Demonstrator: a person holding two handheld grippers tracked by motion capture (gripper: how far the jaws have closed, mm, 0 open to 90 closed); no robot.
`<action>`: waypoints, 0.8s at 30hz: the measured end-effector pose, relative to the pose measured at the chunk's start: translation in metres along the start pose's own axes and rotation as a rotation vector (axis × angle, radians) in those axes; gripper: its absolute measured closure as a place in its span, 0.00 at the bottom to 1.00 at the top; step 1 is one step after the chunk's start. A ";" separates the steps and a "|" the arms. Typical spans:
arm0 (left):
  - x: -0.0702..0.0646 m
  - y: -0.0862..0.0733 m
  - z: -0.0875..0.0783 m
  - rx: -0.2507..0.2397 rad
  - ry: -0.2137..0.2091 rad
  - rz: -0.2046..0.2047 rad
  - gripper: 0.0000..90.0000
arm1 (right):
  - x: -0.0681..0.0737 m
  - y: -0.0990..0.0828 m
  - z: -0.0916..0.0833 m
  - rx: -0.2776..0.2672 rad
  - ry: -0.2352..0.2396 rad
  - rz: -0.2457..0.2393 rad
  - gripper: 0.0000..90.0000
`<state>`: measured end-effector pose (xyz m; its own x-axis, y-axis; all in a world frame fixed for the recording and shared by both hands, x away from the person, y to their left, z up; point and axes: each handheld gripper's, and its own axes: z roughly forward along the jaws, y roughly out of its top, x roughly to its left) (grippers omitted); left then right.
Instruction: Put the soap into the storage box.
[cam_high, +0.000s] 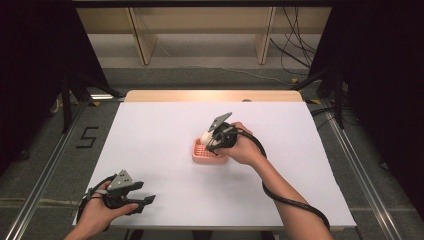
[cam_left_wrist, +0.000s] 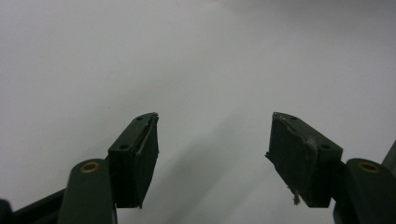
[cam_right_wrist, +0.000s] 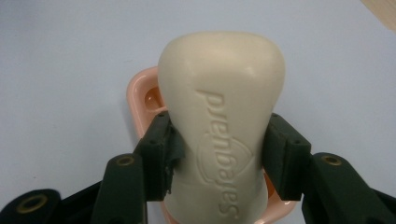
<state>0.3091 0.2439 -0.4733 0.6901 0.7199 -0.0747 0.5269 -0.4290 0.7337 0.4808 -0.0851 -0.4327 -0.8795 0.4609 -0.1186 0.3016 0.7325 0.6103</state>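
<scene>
At the centre of the high view we see a pink soap dish with a ribbed floor, sitting on the white tabletop. We cannot tell from that view whether anything lies in it besides the bar hanging over it. Our right gripper is just above the dish, a little right of the frame's centre, and its jaws are clamped on a cream bar of soap.

In the right gripper view the soap takes up the middle of the frame, pinched at its narrow waist by the two black jaws, one on each side. The raised lettering on its face reads "Safeguard", running up the bar, with a shield-shaped emblem pressed around it. Behind and below the bar we see the pink dish, its rim showing at the left and at the lower right.

Our left gripper rests at the lower left of the high view, near the tabletop's front edge, well apart from the dish. In the left gripper view its jaws stand wide apart over bare white surface, holding nothing.
</scene>
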 end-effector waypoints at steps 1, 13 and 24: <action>0.000 0.000 0.000 0.000 -0.001 0.000 0.36 | 0.000 0.000 0.000 0.003 0.004 0.003 0.56; 0.000 0.000 0.000 -0.001 0.002 0.000 0.36 | -0.003 -0.003 0.004 0.012 -0.005 0.004 0.56; 0.000 0.000 0.001 -0.002 0.011 0.000 0.36 | -0.004 -0.006 0.008 0.017 0.005 0.041 0.56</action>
<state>0.3095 0.2432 -0.4735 0.6846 0.7258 -0.0675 0.5262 -0.4280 0.7347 0.4852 -0.0871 -0.4416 -0.8680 0.4883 -0.0898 0.3438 0.7217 0.6009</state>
